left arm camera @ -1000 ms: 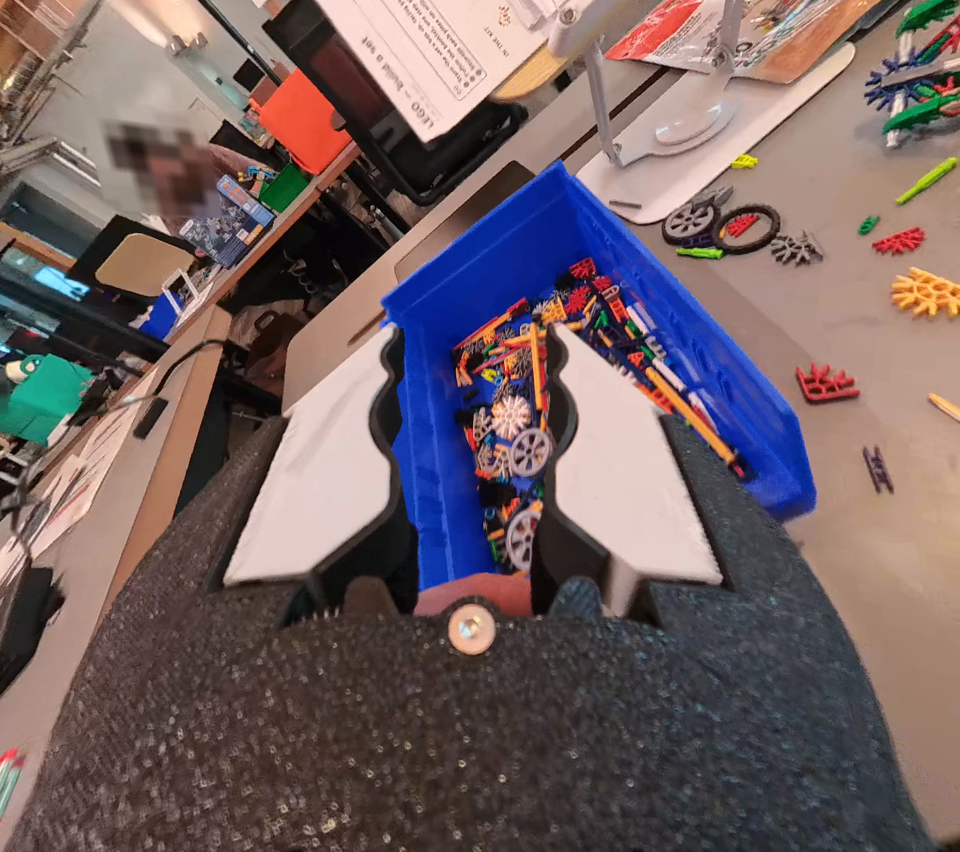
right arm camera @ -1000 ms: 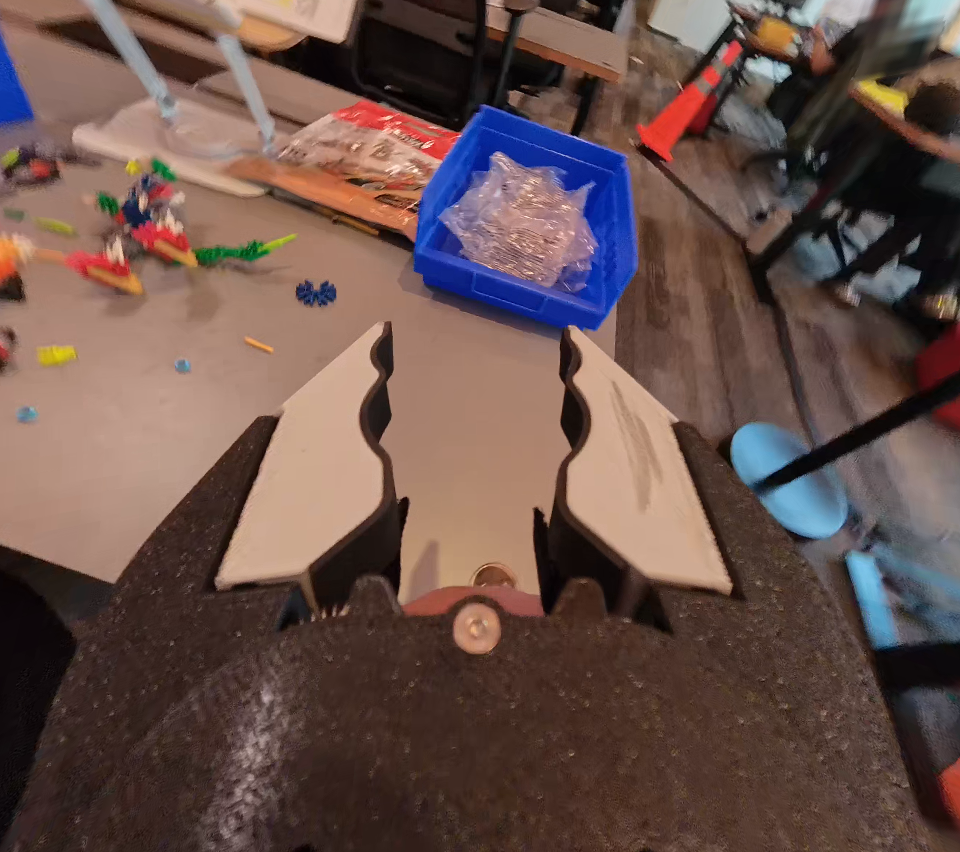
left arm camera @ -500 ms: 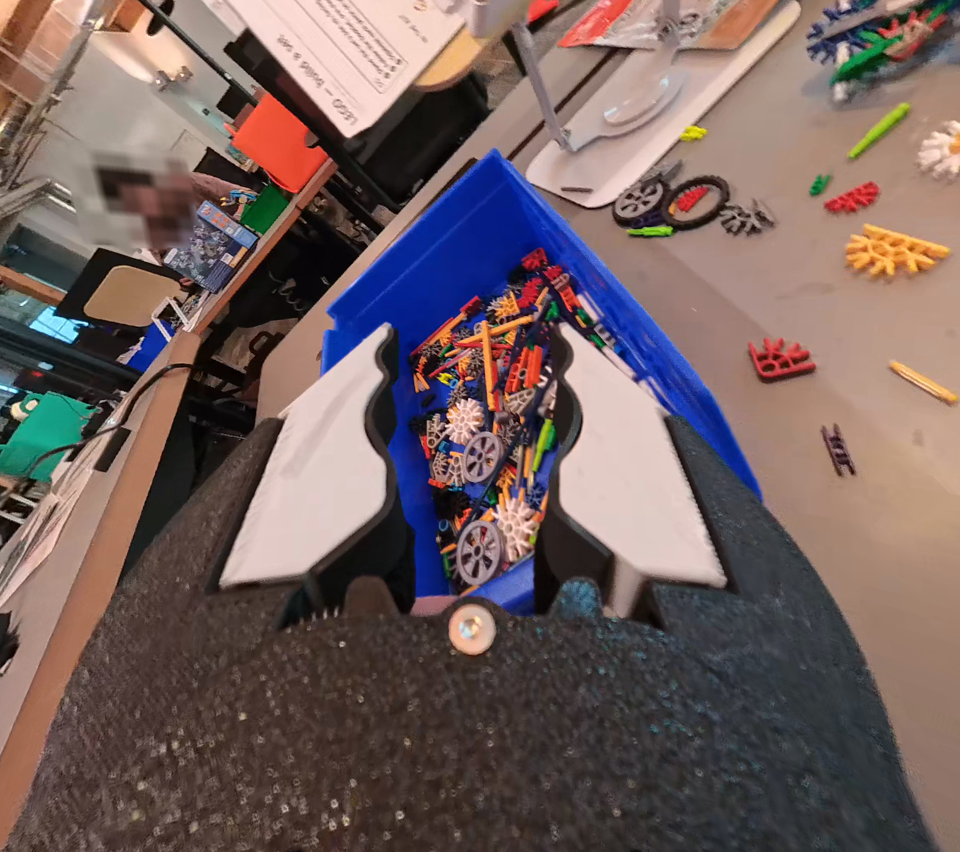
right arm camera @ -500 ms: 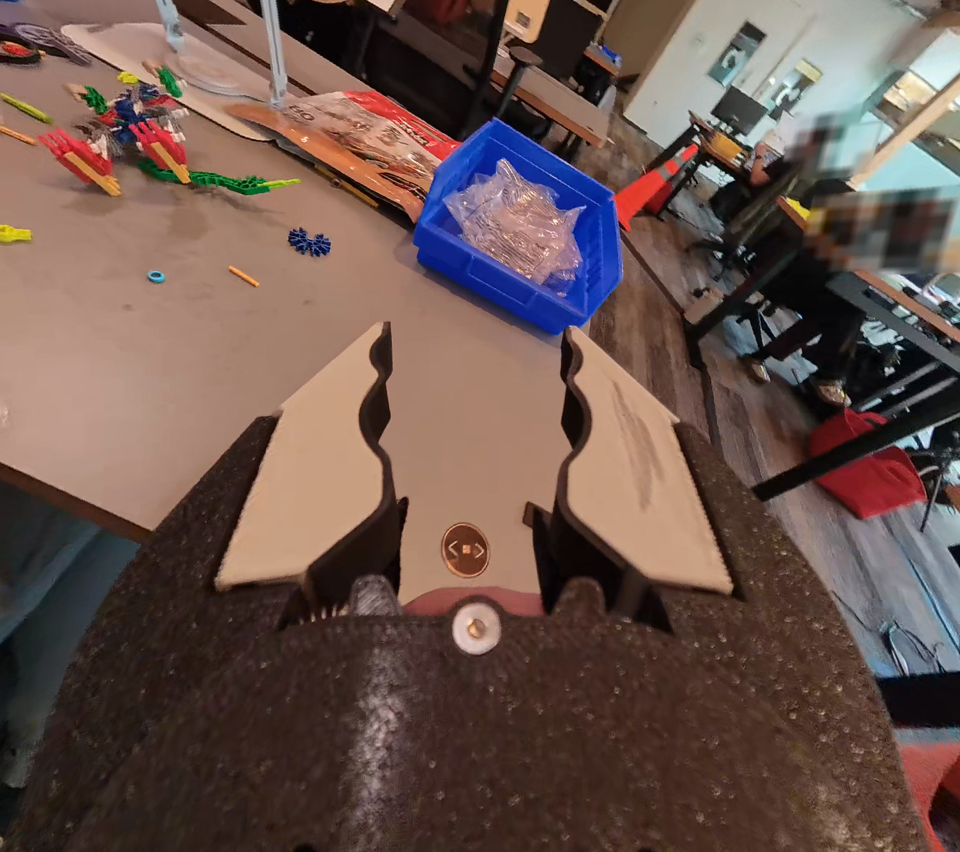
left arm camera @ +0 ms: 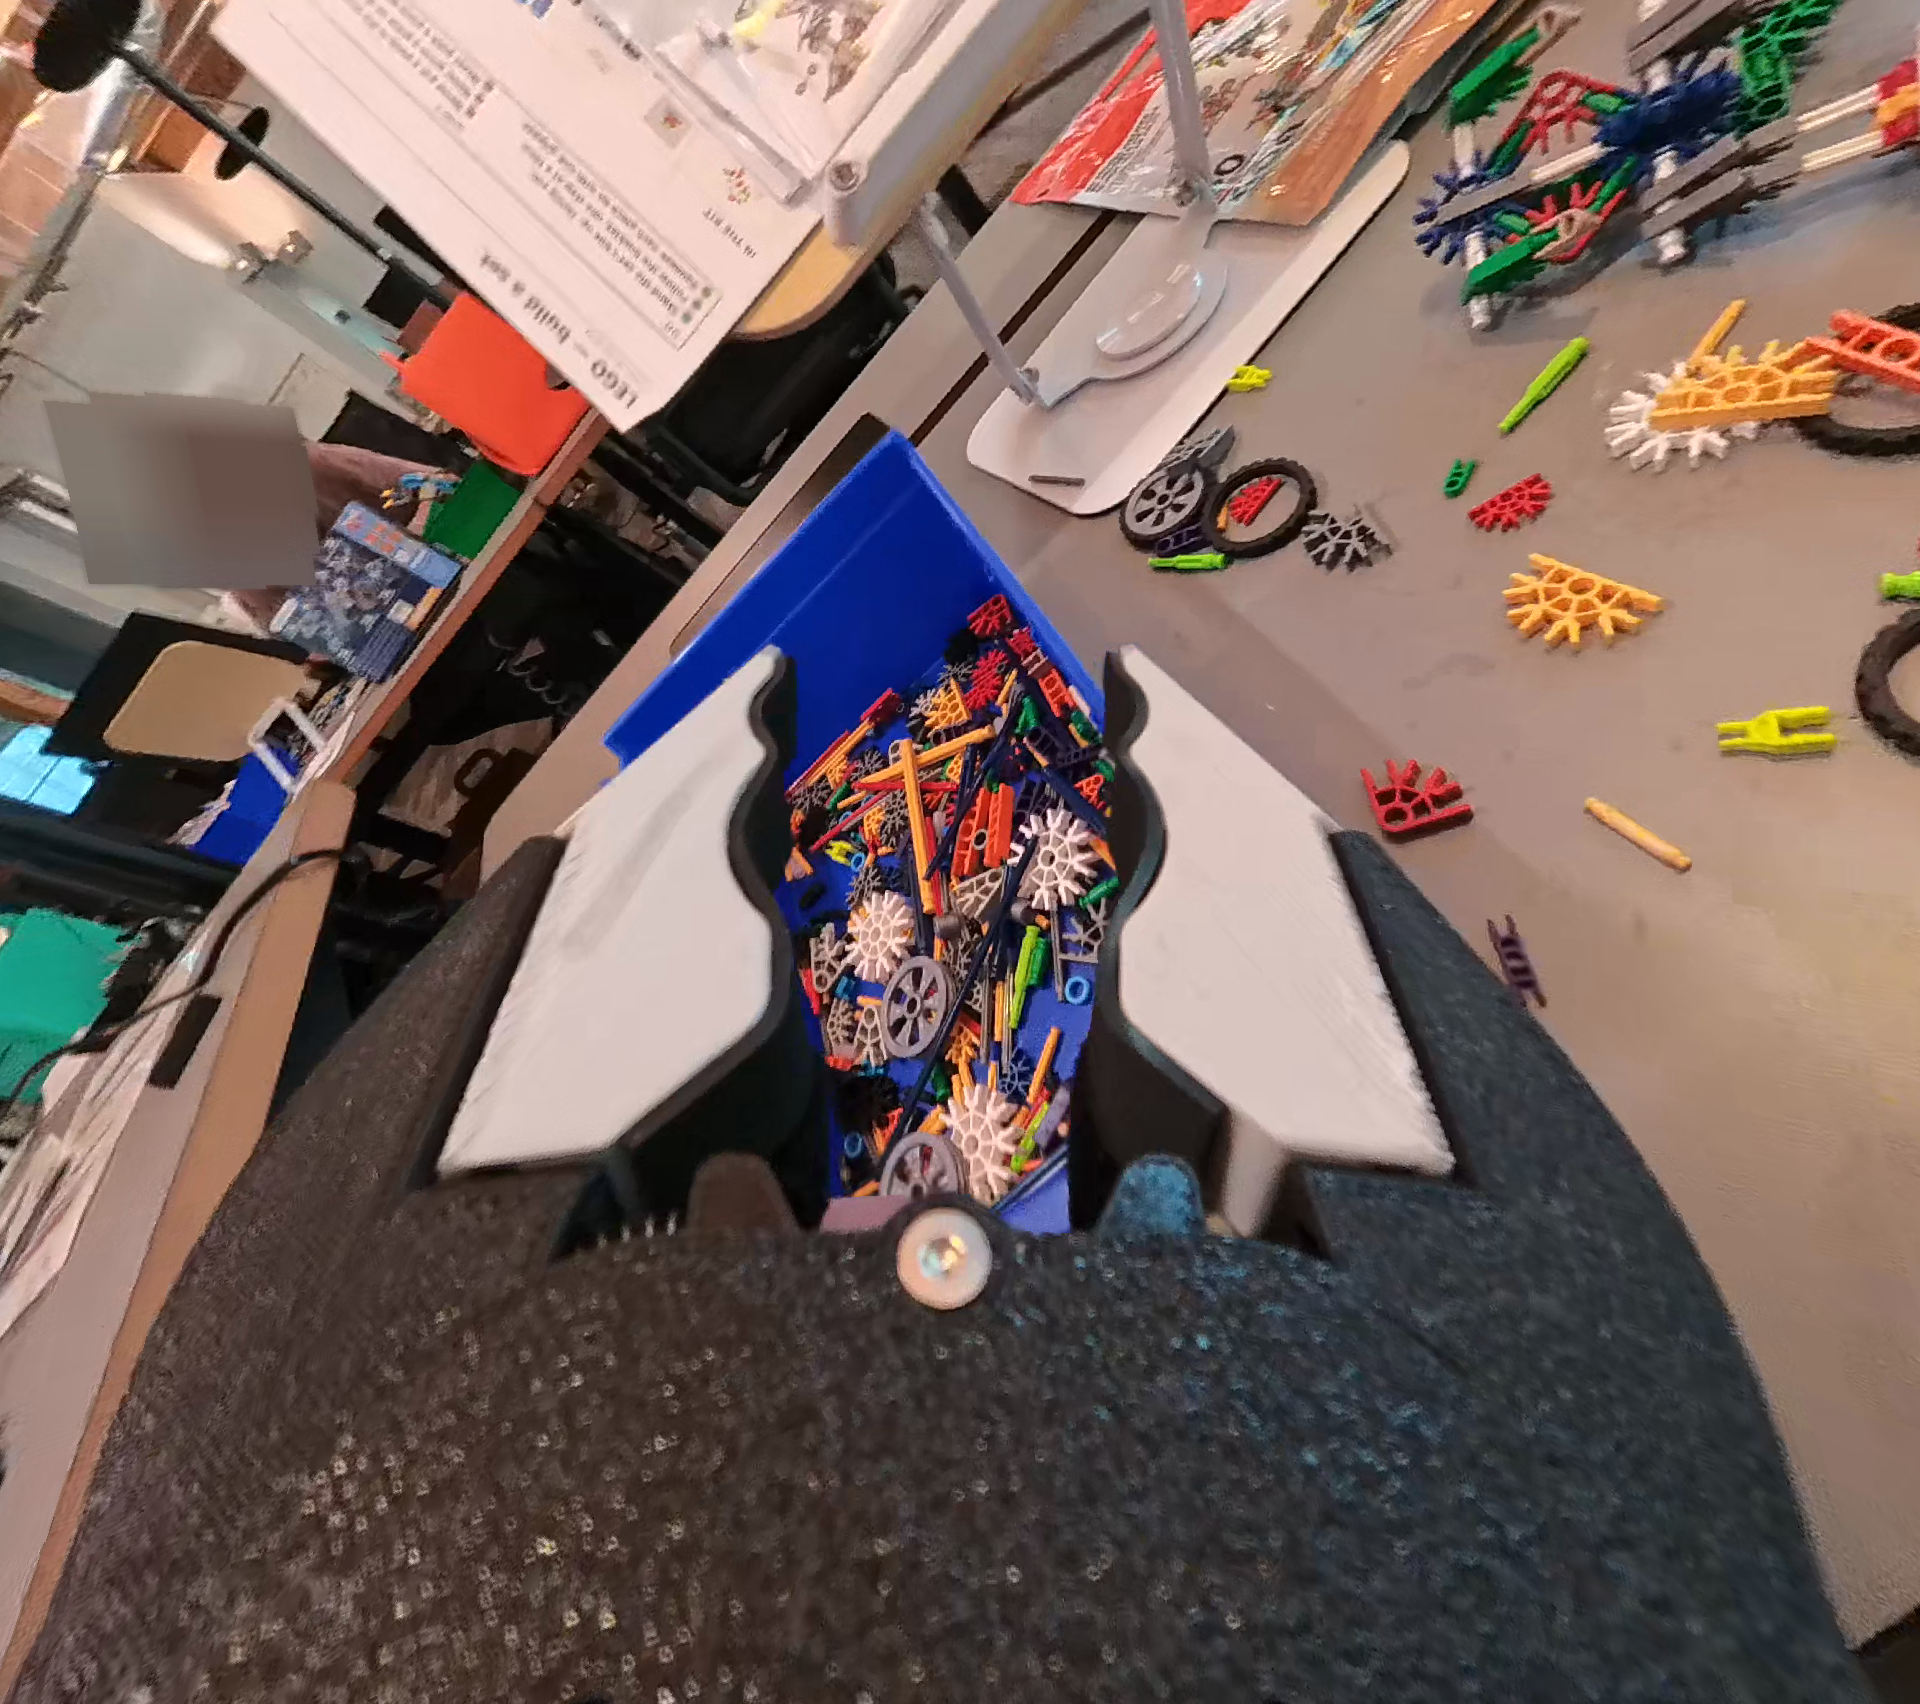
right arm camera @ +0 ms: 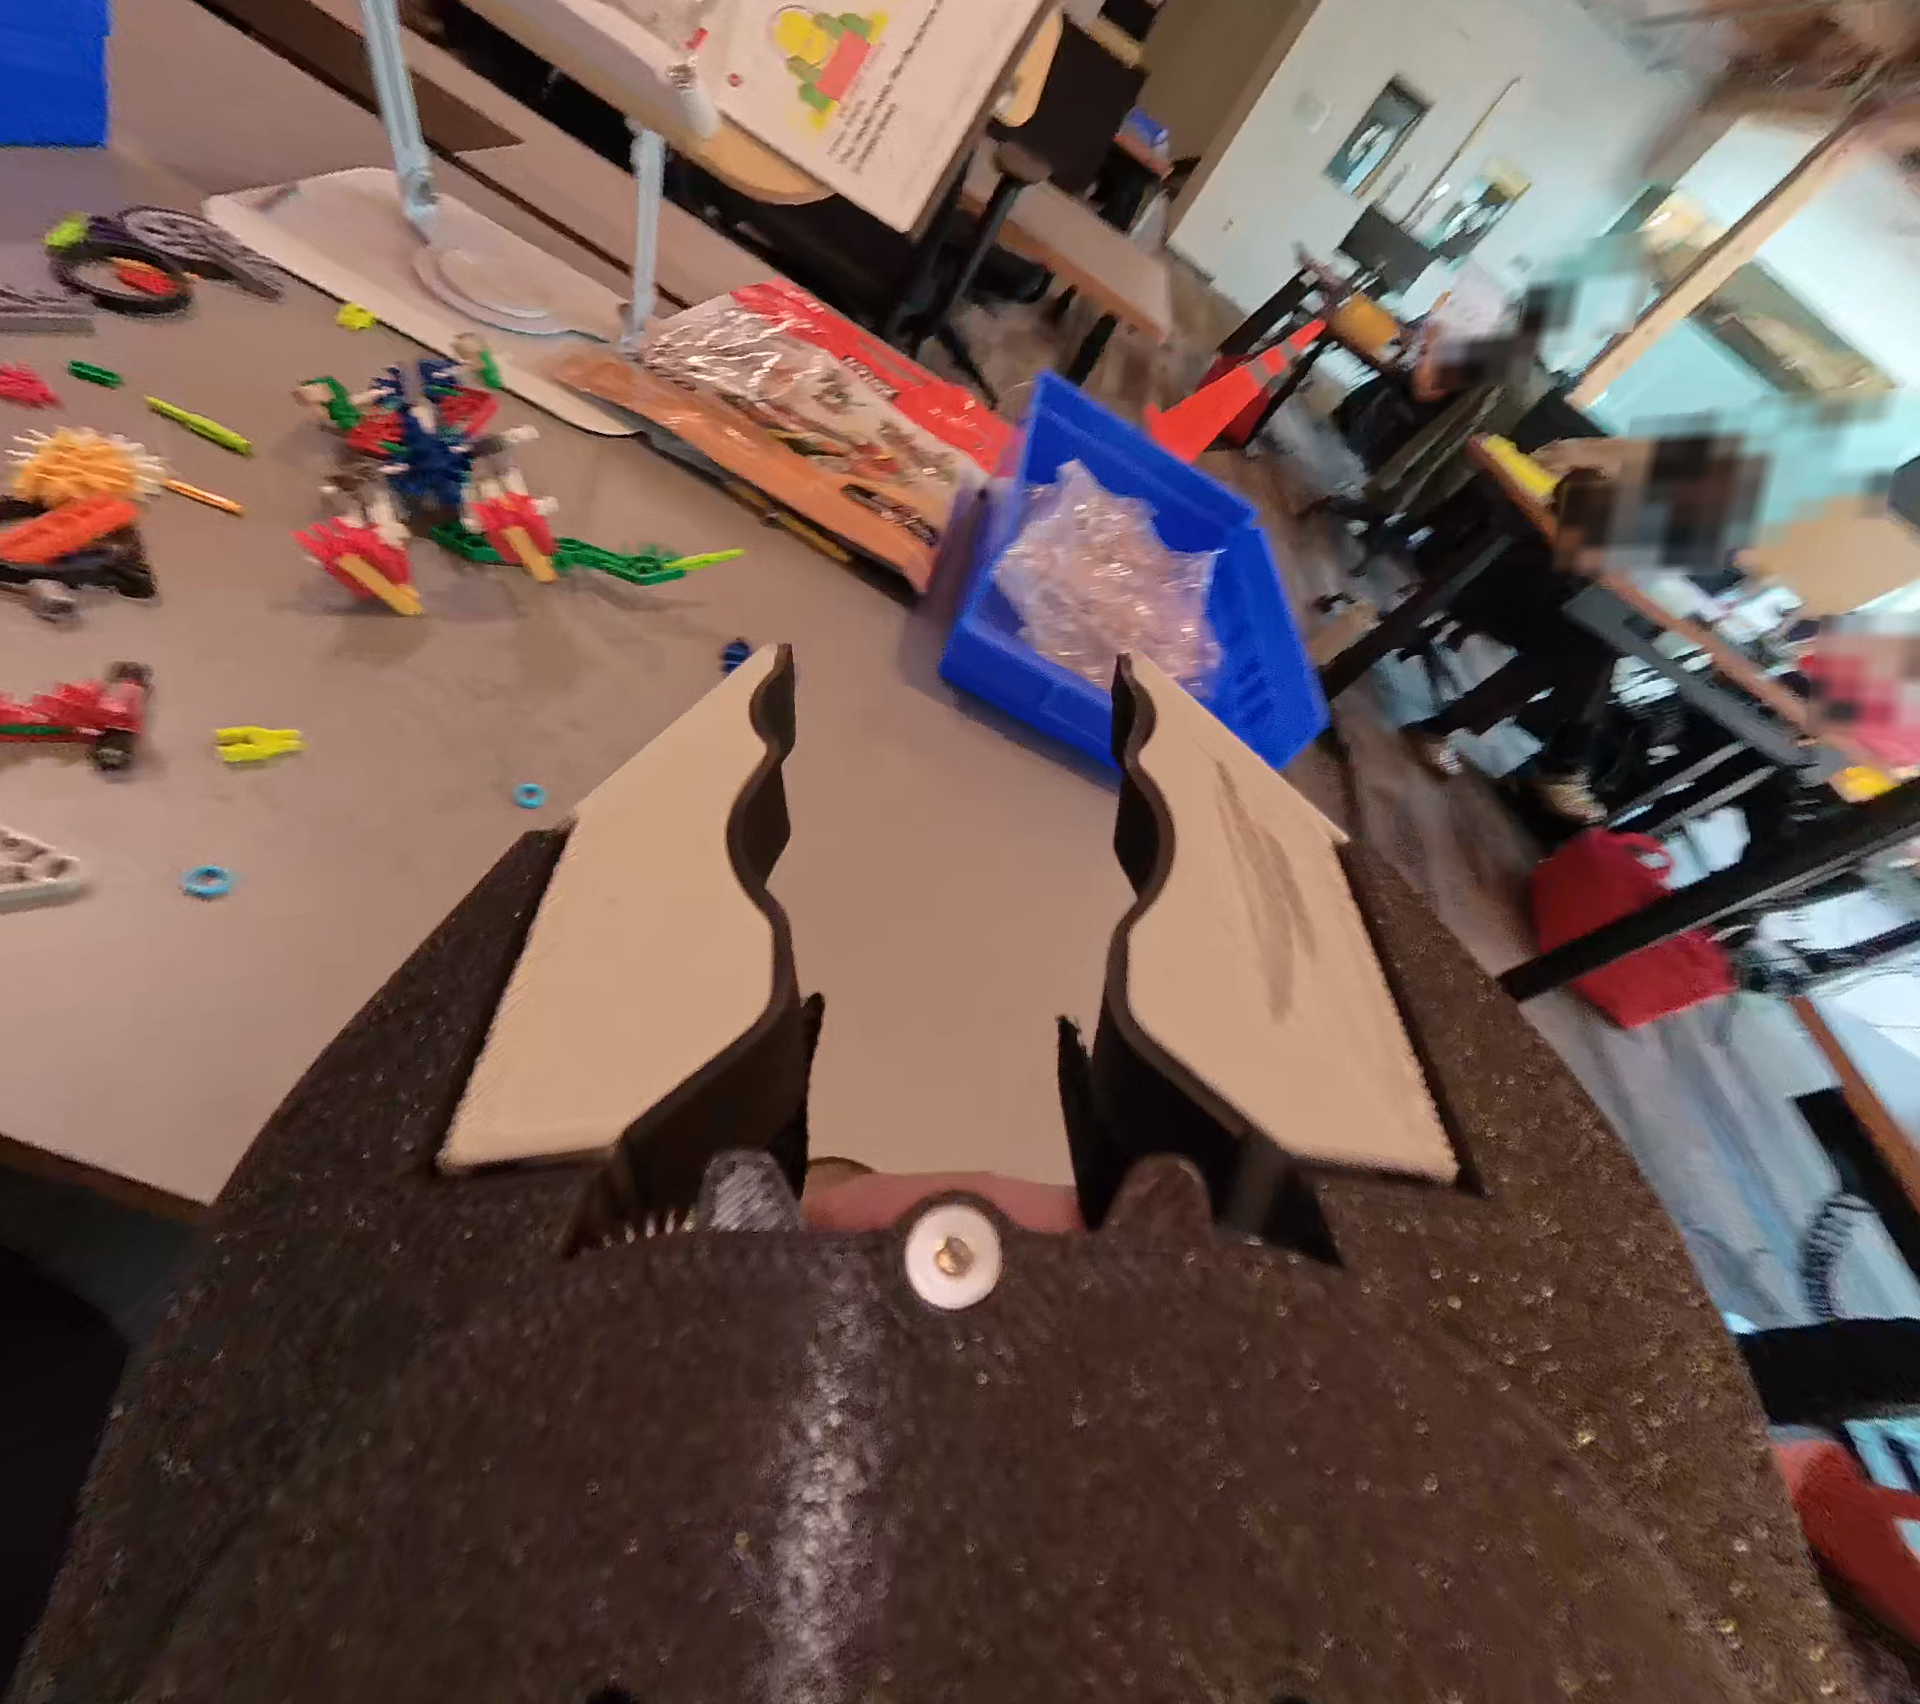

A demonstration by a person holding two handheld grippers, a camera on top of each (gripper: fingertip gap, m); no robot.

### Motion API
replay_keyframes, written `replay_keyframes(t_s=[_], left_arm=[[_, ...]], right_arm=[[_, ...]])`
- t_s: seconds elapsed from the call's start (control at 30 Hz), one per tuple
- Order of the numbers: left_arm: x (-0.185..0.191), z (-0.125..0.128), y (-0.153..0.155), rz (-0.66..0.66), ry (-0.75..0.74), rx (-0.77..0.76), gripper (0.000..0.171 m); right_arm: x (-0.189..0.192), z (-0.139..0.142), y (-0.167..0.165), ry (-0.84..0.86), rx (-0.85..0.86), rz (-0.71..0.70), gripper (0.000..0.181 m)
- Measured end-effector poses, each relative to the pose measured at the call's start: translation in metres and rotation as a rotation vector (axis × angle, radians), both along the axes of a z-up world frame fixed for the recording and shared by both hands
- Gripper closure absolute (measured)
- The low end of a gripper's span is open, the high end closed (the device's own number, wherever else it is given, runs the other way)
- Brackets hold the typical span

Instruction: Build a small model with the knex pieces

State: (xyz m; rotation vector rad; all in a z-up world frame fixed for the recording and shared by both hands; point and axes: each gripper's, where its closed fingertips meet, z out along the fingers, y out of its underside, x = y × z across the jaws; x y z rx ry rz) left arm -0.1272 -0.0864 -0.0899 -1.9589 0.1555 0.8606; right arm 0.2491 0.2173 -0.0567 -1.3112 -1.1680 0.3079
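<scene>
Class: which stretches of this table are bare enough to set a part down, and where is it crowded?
Bare: the table under the open right gripper, between the blue rings and the bag bin. Crowded: the loose parts beside the stand; the parts bin under the open left gripper is full.

Grey table [left arm camera: 1558,1083] – blue bin [left arm camera: 852,553], scattered toy pieces [left arm camera: 1579,605], stand base [left arm camera: 1174,366]

Glossy plastic blue bin [left arm camera: 831,584] holds shiny plastic construction pieces [left arm camera: 956,885] on a matt grey table [left arm camera: 1621,1083] beside a paper sheet [left arm camera: 582,65].
</scene>
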Motion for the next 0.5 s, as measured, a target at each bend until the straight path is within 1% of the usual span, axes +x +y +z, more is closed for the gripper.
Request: replay_keyframes(t_s=[0.07,0.17,0.27,0.33,0.4,0.5], left_arm=[[0.001,0.001,0.005,-0.033,0.013,-0.024,0.114],[0.001,0.002,0.017,-0.063,0.019,-0.032,0.114],[0.002,0.007,0.037,-0.079,0.019,-0.008,0.114],[0.001,0.007,0.048,-0.074,0.02,0.011,0.113],[0.002,0.004,0.057,-0.086,0.019,0.045,0.114],[0.0,-0.008,0.067,-0.085,-0.019,0.077,0.114]], right_arm=[[-0.019,-0.004,-0.012,-0.006,-0.086,0.041,0.12],[-0.047,0.0,-0.034,0.027,-0.201,0.121,0.12],[-0.075,0.004,-0.048,0.07,-0.305,0.179,0.12],[-0.092,0.001,-0.061,0.084,-0.36,0.217,0.12],[-0.107,-0.007,-0.071,0.084,-0.336,0.237,0.12],[-0.126,-0.029,-0.08,0.022,-0.269,0.275,0.12]])
